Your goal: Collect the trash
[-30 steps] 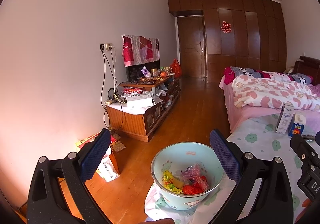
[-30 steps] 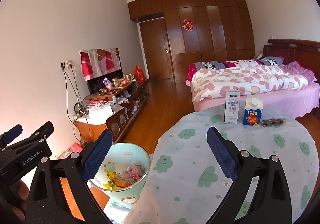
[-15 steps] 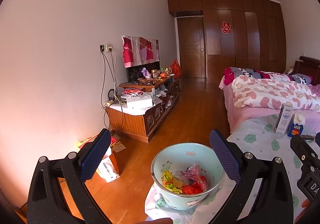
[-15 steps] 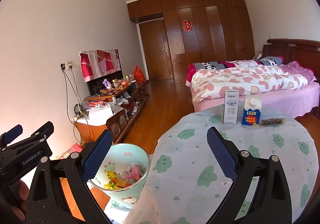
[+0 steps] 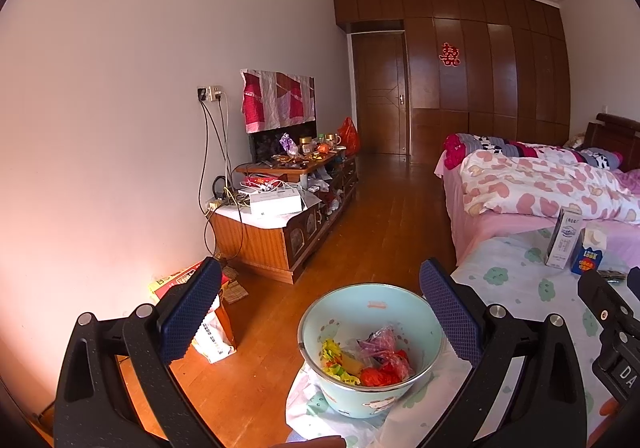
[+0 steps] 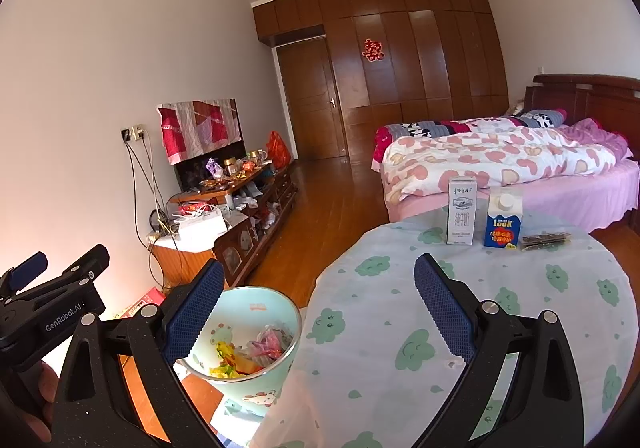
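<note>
Both tools empty, jaws wide apart: left gripper (image 5: 320, 312) hangs over the pale-blue enamel-look trash bucket (image 5: 372, 394) beside the table's left edge, right gripper (image 6: 316, 308) over the round table (image 6: 520, 300) in its cloud-print cloth. Bucket holds crinkled plastic wrappers (image 5: 366, 358) in yellow, pink and red; its base is cut off by the frame. At the table's far edge stand a tall white milk carton (image 6: 461, 210) and a blue "LOOK" carton (image 6: 504, 222) side by side, with a flat dark packet (image 6: 545, 239) just right of them, print unreadable.
</note>
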Demonstrator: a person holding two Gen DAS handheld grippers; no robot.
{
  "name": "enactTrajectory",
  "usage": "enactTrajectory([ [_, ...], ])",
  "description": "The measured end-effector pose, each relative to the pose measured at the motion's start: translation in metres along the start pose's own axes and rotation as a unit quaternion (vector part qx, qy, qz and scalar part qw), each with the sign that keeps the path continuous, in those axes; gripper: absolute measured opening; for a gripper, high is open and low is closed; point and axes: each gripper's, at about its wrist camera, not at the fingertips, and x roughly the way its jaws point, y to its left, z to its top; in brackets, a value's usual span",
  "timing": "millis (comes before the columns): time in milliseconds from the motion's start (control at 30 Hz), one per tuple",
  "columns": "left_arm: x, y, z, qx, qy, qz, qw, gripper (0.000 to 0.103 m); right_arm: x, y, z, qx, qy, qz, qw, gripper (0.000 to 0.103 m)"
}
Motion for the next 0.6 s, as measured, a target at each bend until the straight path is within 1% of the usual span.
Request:
enactTrajectory([
  [600,-0.0058,0.001,0.0038,-0.01,-0.004,-0.001,0.9999,0.097,-0.0035,-0.0008,0.0007,0.0,-0.002,-0.002,1.0,0.094],
])
